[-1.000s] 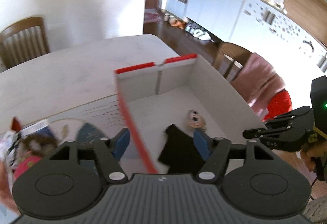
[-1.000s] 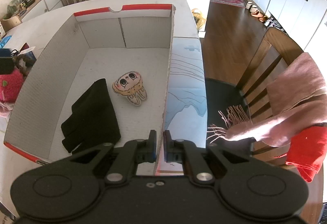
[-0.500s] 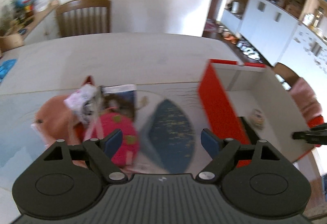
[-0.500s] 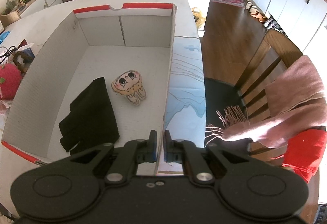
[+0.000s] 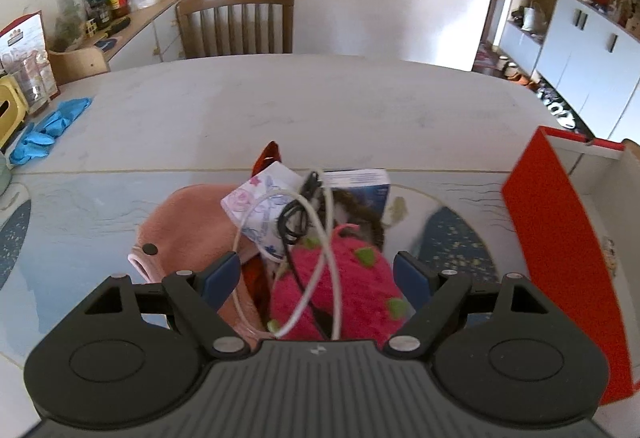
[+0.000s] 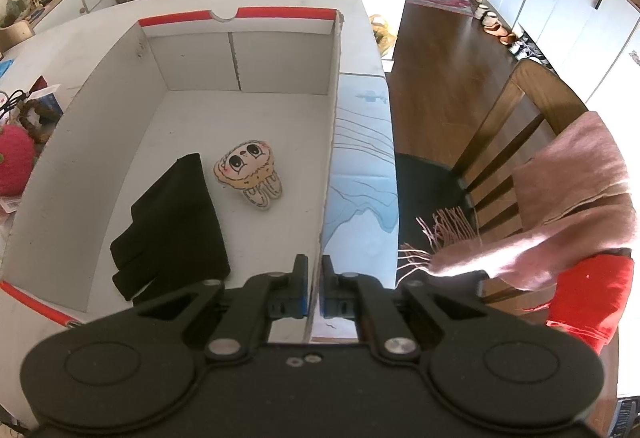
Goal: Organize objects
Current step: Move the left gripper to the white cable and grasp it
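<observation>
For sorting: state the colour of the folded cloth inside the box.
Black; right wrist view.

strawberry toy (image 5: 352, 278): fuzzy pink plush
box (image 6: 100, 142): matt grey cardboard, red outside
table mat (image 5: 80, 206): glossy, kinda reflective
cables (image 5: 320, 238): smooth plastic
chair (image 5: 236, 22): varnished wood
scarf (image 6: 576, 198): soft pink cloth, fringed

Left wrist view: the strawberry plush (image 5: 340, 290) is cut off below by the left gripper (image 5: 318, 274) body; what lies under the pile cannot be told. The pink cloth (image 5: 188, 226) is partly hidden by the tissue pack (image 5: 260, 206) and the white cable (image 5: 320, 238). The blue book (image 5: 360, 182) shows only its far edge. The red box (image 5: 560, 238) runs out of the right edge.

Right wrist view: the box wall's near end is hidden between the right gripper (image 6: 314, 286) jaws; contact cannot be told. The black cloth (image 6: 172, 226) is partly hidden at its near edge. Shelf items at top left are too small to tell.
</observation>
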Action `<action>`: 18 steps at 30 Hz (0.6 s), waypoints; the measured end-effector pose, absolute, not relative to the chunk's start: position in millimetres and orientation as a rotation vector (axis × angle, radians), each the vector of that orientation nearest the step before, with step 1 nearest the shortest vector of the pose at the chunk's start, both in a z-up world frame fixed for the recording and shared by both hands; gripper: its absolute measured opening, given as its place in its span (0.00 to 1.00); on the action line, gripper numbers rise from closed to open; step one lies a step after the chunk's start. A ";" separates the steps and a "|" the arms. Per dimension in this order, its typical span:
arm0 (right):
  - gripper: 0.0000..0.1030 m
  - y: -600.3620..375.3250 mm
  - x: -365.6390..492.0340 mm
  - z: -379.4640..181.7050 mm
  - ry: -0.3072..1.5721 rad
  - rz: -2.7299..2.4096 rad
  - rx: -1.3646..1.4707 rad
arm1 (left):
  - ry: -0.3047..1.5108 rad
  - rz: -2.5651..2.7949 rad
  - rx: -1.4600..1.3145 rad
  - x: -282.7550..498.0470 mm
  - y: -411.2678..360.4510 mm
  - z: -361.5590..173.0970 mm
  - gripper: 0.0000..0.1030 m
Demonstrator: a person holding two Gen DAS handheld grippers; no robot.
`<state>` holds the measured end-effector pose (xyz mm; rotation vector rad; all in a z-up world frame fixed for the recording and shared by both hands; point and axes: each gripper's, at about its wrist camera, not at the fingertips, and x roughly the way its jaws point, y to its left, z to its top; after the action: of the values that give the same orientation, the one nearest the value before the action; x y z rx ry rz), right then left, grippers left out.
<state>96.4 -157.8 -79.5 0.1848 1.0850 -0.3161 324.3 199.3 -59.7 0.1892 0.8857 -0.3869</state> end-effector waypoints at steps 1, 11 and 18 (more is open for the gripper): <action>0.04 -157.8 96.2 -79.4 1.085 -0.317 0.185 | 0.887 -0.381 0.193 325.5 199.4 -61.1 0.77; 0.04 -158.3 96.9 -79.3 1.084 -0.319 0.183 | 0.891 -0.385 0.188 328.3 206.8 -61.4 0.30; 0.03 -161.5 98.6 -78.6 1.081 -0.320 0.185 | 0.877 -0.387 0.181 327.4 212.4 -51.9 0.07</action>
<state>98.6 -161.5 -78.6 0.1846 1.0813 -0.3195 327.4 212.4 -51.9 0.1808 0.8772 -0.3873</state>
